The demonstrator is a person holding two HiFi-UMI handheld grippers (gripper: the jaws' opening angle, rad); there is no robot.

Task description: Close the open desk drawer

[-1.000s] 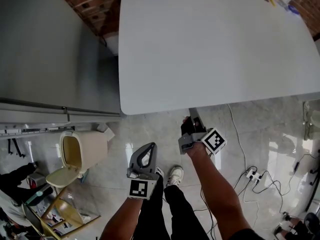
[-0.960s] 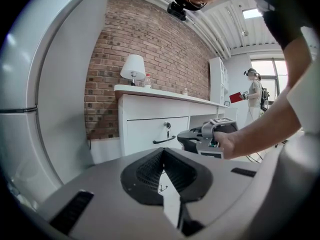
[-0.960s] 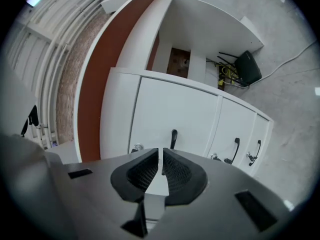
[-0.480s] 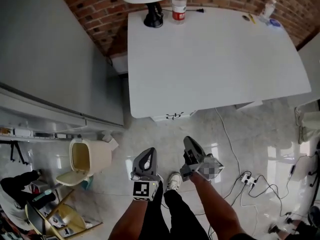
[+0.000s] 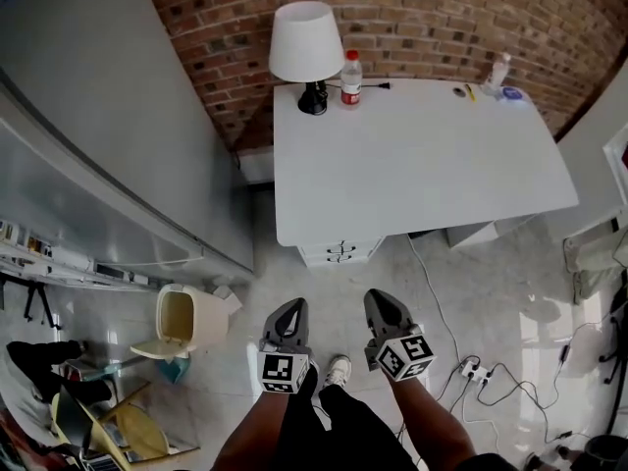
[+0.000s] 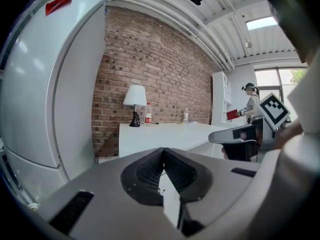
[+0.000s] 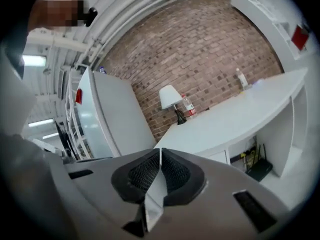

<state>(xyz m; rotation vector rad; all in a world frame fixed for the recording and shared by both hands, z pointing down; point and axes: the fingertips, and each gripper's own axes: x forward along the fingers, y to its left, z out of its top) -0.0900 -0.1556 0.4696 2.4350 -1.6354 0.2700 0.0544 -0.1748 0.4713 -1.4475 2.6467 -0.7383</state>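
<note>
Left hand-held gripper (image 5: 291,310) clenched empty, right hand-held gripper (image 5: 380,304) pinched on nothing, jaws just closing, both well clear of drawer (image 5: 340,252); if unlatched, it could creep open unnoticed.

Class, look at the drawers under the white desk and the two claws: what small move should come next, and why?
Probably just lower both claws to rest. The drawer fronts under the desk look flush, though small in the head view. The left claw is shut and empty; the right claw has just been closing its jaws on nothing. Both hang clear of the desk.
</note>
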